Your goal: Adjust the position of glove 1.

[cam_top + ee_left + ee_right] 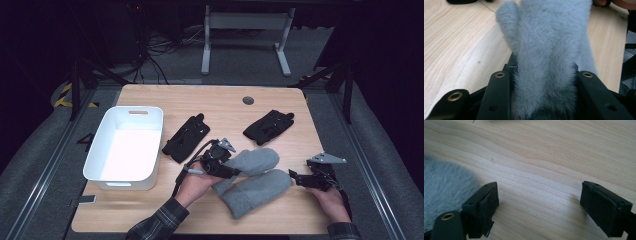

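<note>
While the left gripper (231, 170) clamps a grey mitten (257, 161), the rest of the table (225, 105) lies as follows.

Left gripper: jaws pressed on the cuff end of the mitten (549, 57), fur bulging between them in the left gripper view; thumb of the mitten points away from the camera.
Held mitten: just right of the bin (125, 147), nearer the table's middle, lying partly over the second mitten (257, 192).
Second mitten: just in front of the held one, touching it, towards the person's edge.
Right gripper (300, 179): far from the bin, at the right side; fingers (486, 205) spread wide with bare wood between them, the second mitten's tip (444, 192) just beside one pad.
Black gloves: one (186, 137) just right of the bin, the other (268, 126) well beyond it.
Bin: white, at the table's left.
</note>
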`<state>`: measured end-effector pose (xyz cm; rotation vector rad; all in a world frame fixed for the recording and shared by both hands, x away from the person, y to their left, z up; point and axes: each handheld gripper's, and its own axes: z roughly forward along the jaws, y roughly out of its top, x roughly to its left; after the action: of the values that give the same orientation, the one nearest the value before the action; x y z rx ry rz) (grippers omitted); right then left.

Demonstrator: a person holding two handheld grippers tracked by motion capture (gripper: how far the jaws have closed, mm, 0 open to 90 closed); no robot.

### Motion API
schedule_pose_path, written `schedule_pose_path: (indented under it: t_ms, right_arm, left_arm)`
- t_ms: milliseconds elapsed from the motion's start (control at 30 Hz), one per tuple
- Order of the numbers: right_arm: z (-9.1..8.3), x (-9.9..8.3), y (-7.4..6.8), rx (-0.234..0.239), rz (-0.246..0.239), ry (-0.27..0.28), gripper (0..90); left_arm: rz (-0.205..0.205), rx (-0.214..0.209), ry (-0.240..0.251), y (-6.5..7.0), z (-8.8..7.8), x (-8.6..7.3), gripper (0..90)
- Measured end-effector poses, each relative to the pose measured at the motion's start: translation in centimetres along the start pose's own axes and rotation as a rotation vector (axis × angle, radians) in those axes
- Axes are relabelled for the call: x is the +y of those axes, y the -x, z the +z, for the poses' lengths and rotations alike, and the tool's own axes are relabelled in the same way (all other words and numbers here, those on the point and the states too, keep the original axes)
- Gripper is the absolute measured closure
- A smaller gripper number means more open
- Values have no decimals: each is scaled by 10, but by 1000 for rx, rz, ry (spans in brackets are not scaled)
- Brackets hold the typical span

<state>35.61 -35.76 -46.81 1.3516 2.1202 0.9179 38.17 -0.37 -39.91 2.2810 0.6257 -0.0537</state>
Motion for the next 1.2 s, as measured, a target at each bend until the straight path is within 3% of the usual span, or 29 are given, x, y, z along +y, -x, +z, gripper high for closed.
schedule_pose_path:
  t_ms: [300, 667, 767, 967, 1033, 1200]
  right_arm:
    - [0, 0, 0, 1, 0, 0, 156]
    - [0, 0, 0, 1, 0, 0, 156]
    - [0, 0, 0, 1, 0, 0, 156]
    - [0, 0, 0, 0, 0, 0, 156]
    - [0, 0, 0, 1, 0, 0, 156]
    - [0, 0, 0, 1, 0, 0, 156]
  left_arm:
    - [24, -42, -18, 24, 11, 5, 622]
    - [21, -34, -57, 39, 31, 4, 592]
    - [24, -31, -73, 41, 36, 3, 543]
    - [54, -42, -74, 40, 38, 3, 363]
    - [68, -44, -63, 40, 35, 4, 301]
    - [93, -60, -11, 38, 23, 7, 253]
